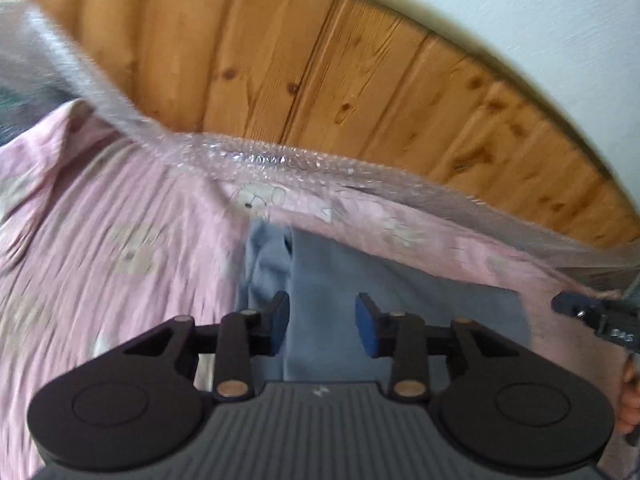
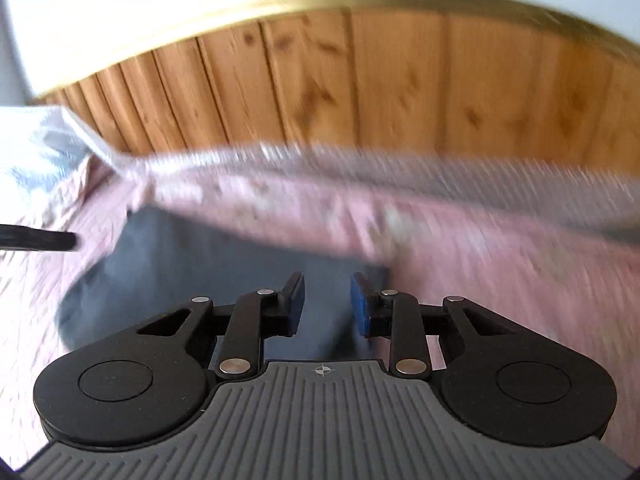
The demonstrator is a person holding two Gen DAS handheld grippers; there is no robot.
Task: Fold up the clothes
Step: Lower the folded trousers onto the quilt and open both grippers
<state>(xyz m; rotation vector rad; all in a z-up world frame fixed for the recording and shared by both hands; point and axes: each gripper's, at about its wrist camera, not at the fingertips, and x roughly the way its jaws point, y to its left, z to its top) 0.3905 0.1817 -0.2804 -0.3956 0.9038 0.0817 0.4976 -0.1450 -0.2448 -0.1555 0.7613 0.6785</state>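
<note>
Risk sits first with the left gripper [image 1: 322, 322]: its blue-padded fingers [image 1: 280, 322] stand apart with nothing between them, hovering over the grey-blue garment [image 1: 400, 320], and if they come down and close where they are they could pinch the pink sheet [image 1: 100, 240] underneath as well, or catch only one layer at the fold near the left finger, so the cloth would bunch when dragged. That garment lies flat on the pink sheet, spreading from just ahead of the left finger across and beyond the right one; whether the pads touch the cloth I cannot tell. A strip of bubble wrap [image 1: 256, 156] runs along the far edge of the sheet, against the wooden panelling [image 1: 320, 60], and a sweeping fold could snag it and pull it onto the cloth. At the far right of the left view the other tool's tip reaches in over the sheet's edge. The right gripper [image 2: 327, 306] also has its fingers [image 2: 296, 304] apart and empty, over the garment's right-hand edge, with the dark cloth under and ahead of the left finger and pink sheet past the right one. Blur in this view suggests quick motion, so, as I judge it, a hurried closing could miss the edge entirely or grab sheet instead, leaving the two sides of the fold uneven
</note>
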